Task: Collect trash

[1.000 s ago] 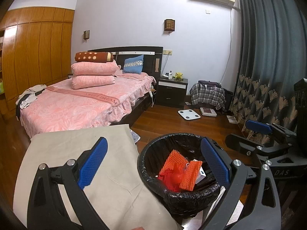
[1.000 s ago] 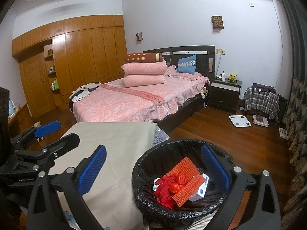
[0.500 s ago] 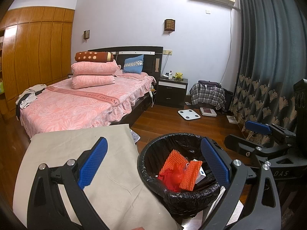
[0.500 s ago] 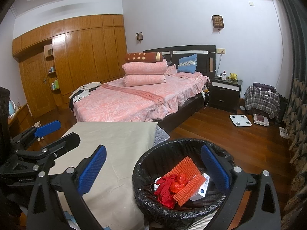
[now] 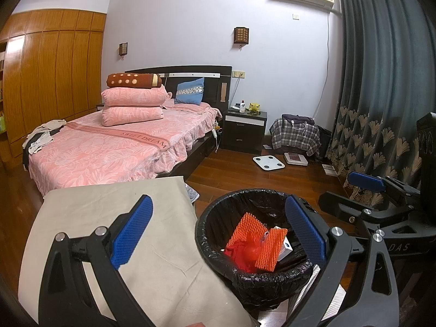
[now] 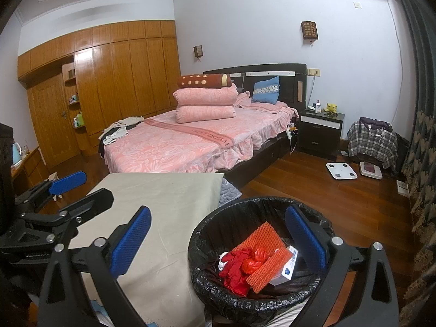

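- The trash bin [image 5: 253, 248], lined with a black bag, stands on the wooden floor [image 5: 272, 182] just beside the beige-covered table [image 5: 109, 218].
- Inside it lie orange foam netting [image 5: 246, 224], a crumpled red plastic bag [image 5: 242, 253] and a small white box [image 5: 284, 248] with blue print; from my right wrist view the netting [image 6: 261, 241] sits on top, with the box [image 6: 284, 269] at its right edge.
- My left gripper [image 5: 218, 234] is spread wide and holds nothing; its left finger hangs over the table, its right finger over the bin's far rim.
- My right gripper [image 6: 218, 241] is likewise wide apart and empty, straddling the table edge and the bin [image 6: 253, 294].
- Each gripper shows in the other's view: the right one at the right edge of the left view, the left one at the left edge of the right view.
- Beyond the table stands a bed [image 5: 109, 147] with pink covers and stacked pillows [image 5: 133, 106].
- A dark nightstand [image 5: 244, 130] is beside it, and a white bathroom scale [image 5: 268, 162] lies on the floor near the dark curtain [image 5: 381, 81].
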### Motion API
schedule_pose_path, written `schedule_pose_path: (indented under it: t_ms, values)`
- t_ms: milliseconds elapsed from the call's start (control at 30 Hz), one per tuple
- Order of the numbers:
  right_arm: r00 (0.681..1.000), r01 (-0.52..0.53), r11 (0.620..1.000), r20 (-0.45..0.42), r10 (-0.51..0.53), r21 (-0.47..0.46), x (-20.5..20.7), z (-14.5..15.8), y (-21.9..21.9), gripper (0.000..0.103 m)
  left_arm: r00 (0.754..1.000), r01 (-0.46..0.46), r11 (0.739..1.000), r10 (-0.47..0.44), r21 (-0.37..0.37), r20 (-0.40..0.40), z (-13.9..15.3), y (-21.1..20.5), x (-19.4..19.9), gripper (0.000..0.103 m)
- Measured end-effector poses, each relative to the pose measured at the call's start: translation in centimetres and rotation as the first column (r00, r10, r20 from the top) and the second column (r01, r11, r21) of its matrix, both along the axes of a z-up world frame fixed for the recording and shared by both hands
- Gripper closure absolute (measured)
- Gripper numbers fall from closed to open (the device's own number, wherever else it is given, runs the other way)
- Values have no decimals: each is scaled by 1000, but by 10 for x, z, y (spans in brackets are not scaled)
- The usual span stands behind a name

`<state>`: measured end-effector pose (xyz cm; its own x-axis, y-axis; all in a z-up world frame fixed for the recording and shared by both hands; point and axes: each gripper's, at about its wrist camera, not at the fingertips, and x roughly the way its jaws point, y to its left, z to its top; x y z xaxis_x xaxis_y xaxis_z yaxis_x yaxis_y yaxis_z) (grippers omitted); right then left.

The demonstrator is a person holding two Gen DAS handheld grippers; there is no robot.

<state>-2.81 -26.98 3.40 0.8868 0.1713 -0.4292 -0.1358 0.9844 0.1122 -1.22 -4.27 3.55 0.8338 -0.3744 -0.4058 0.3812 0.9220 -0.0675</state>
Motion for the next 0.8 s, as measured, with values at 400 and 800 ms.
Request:
schedule_pose_path:
  t_ms: [400,800]
  values:
    - [1000,0,1000,0,0,0,1,-1,0,6,1000,0,1000,0,0,0,1,0,0,8]
    - [1000,0,1000,-2,0,1,0,-2,2,6,1000,0,1000,0,-1,-2,1,-1,0,8]
